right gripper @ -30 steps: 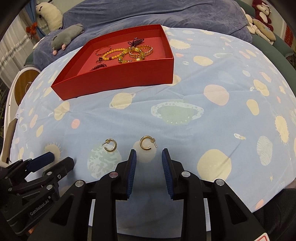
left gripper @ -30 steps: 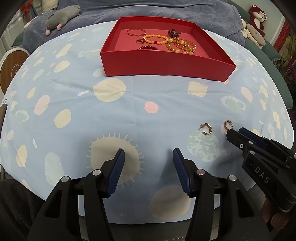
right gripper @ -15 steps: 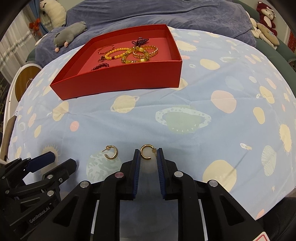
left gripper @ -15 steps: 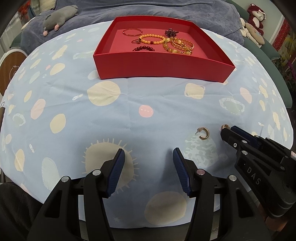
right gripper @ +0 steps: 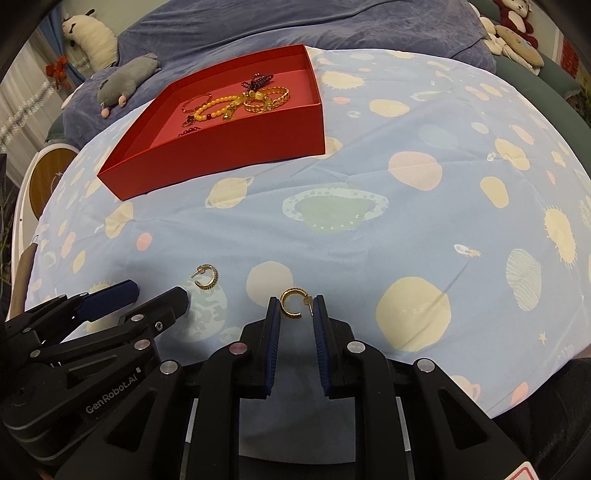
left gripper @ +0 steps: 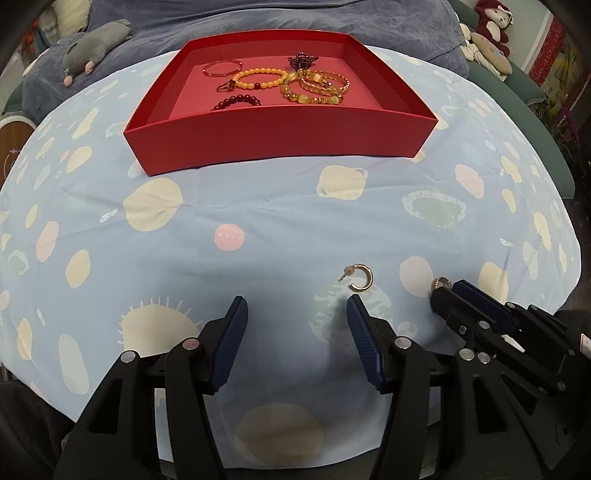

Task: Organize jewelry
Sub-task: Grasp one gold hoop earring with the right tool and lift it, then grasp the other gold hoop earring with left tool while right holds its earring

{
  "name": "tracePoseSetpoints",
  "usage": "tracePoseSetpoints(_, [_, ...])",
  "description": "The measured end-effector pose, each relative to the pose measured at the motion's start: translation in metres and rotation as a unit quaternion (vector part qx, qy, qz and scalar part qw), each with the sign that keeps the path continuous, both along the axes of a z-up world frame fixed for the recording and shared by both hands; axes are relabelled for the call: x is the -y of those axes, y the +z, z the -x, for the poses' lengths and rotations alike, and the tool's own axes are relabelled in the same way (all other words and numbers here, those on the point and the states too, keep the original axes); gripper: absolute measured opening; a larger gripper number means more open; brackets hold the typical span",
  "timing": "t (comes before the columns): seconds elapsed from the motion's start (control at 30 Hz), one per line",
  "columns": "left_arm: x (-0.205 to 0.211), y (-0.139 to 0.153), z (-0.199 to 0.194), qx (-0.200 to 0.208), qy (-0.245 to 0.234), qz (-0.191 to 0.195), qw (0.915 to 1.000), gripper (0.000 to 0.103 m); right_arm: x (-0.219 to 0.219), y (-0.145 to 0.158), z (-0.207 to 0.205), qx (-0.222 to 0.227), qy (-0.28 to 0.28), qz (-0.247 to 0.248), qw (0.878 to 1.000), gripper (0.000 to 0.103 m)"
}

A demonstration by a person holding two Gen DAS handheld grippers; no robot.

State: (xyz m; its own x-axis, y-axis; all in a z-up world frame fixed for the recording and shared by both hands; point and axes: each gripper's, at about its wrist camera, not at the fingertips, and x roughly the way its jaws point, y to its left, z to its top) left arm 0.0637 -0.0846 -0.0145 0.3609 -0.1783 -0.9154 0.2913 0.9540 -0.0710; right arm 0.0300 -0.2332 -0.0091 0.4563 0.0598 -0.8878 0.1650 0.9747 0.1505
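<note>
Two gold hoop earrings lie on the planet-print sheet. My right gripper (right gripper: 295, 306) is shut on one gold hoop earring (right gripper: 291, 303), which sits between its fingertips on the cloth; in the left wrist view that earring (left gripper: 441, 283) peeks out at the right gripper's (left gripper: 448, 291) tip. The other hoop earring (left gripper: 360, 278) (right gripper: 207, 277) lies free, just ahead of my left gripper's right fingertip (left gripper: 352, 304). My left gripper (left gripper: 295, 306) (right gripper: 155, 291) is opening, nothing between its jaws. A red tray (left gripper: 280, 140) (right gripper: 221, 162) farther back holds several bracelets and bead strings.
The light-blue sheet (left gripper: 229, 236) covers a rounded surface that drops away at both sides. A grey plush toy (left gripper: 92, 40) lies behind the tray on a dark blue blanket. More plush toys (left gripper: 491, 33) sit at the far right.
My right jaws closed in around the earring and hold it. My left gripper slid right, bringing the free earring close to its right fingertip, and its jaws spread slightly.
</note>
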Motion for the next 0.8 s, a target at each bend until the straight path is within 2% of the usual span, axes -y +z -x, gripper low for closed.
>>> tracePoseSetpoints(0.2, [0.008, -0.001, -0.004, 0.008, -0.005, -0.002, 0.9999, 0.057, 0.002, -0.001, 0.000, 0.002, -0.004, 0.002, 1.000, 0.013])
tracePoseSetpoints(0.47, [0.018, -0.001, -0.008, 0.010, -0.016, 0.000, 0.9998, 0.057, 0.011, 0.000, 0.000, 0.003, -0.014, -0.004, 1.000, 0.013])
tracePoseSetpoints(0.8, [0.008, 0.000, -0.003, 0.007, -0.006, 0.006, 0.9999, 0.057, 0.006, -0.001, -0.005, 0.007, -0.005, 0.011, 1.000, 0.017])
